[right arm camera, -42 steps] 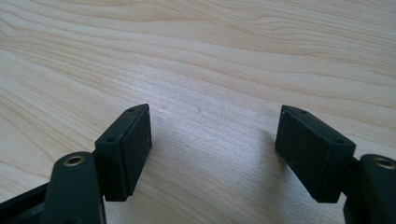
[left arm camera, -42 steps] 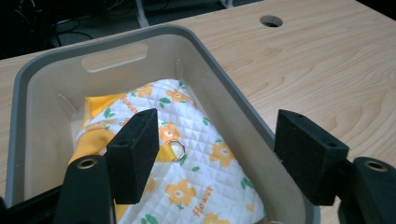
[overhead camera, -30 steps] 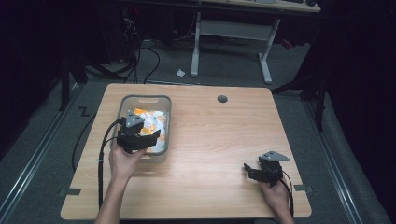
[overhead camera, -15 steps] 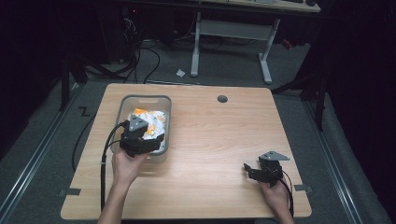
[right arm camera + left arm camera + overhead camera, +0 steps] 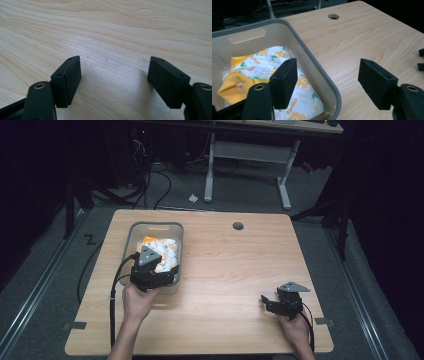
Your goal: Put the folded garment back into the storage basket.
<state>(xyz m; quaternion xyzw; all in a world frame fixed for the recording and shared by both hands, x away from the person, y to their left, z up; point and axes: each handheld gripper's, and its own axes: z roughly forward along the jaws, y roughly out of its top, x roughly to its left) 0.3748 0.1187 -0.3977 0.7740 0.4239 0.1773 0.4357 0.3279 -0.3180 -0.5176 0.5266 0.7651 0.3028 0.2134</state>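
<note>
Jaws of the left gripper (image 5: pixel 327 82) stand wide apart with nothing clamped between them: in the left gripper view one black pad hangs over the inside of the grey plastic bin (image 5: pixel 317 72), the other over bare tabletop, so the bin's near wall runs between them untouched. Below the left pad, in the lower left of that view, lies a quilted white cloth with yellow flowers and yellow trim (image 5: pixel 287 100), bunched up on the bin's floor. In the high view the left gripper (image 5: pixel 152 270) sits at the bin's (image 5: pixel 131 232) lower edge, left of centre. The wooden table (image 5: pixel 240 270) stretches out to the right, with a round cable hole (image 5: pixel 238 226) near its upper edge. In the lower right of the high view the right gripper (image 5: pixel 272 302) rests low over the table, and in the right gripper view its jaws (image 5: pixel 113 80) are spread as well, with bare wood grain between them.
</note>
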